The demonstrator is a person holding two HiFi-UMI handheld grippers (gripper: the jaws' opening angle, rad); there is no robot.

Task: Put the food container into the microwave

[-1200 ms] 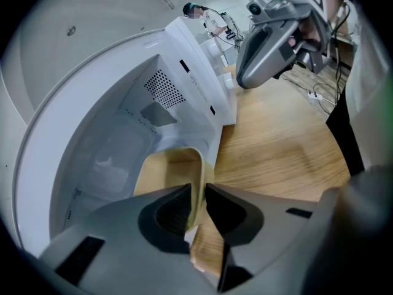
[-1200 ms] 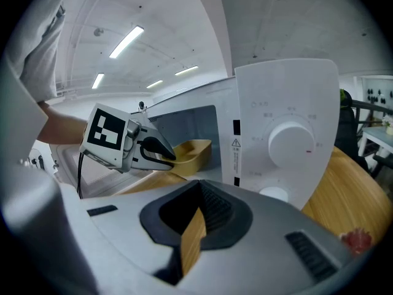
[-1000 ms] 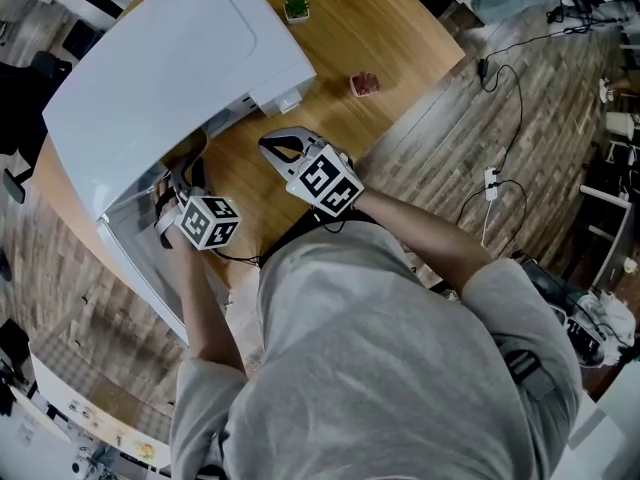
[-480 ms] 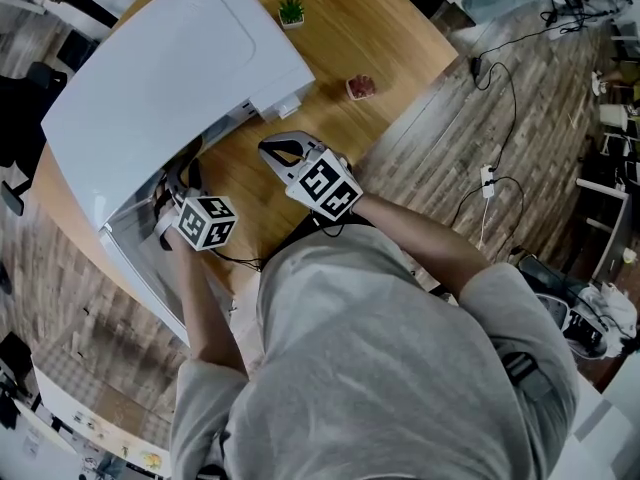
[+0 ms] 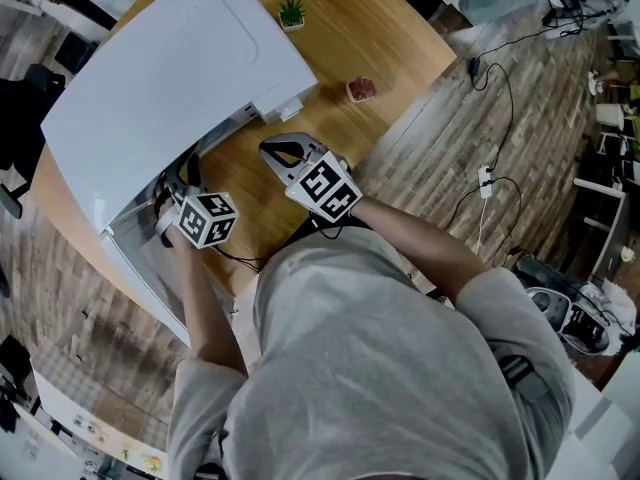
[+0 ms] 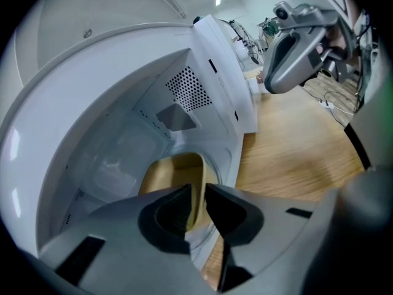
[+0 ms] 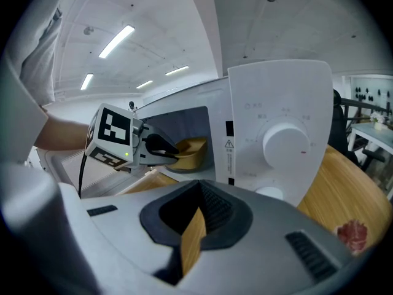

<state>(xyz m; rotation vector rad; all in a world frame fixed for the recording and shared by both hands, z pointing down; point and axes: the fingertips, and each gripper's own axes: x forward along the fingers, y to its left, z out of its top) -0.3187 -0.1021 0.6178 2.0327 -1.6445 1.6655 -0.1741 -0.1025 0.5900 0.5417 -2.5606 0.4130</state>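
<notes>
My left gripper [image 6: 198, 192] was closed to a narrow slit on the side wall of the tan, rounded plastic food container [image 6: 174, 172], pinching it at the rim. The container was inside the open cavity of the white boxy microwave [image 5: 175, 78], toward 10 o'clock from me in the head view. I could not tell whether its base touched down. My right gripper [image 7: 200, 195] hung over the light wooden worktop [image 5: 400, 38] at 12 o'clock. Its tips were pressed together on nothing, near the microwave's white control panel with the round dial [image 7: 285, 143].

I judged the step in hand to be setting down and letting go. To do it well I would carry the container toward the middle of the cavity, level it and lower it until the base rested flat. Only then would I part the jaws a little and draw straight back out of the mouth. A one-sided rim pinch could tip it, so a slow release mattered.
</notes>
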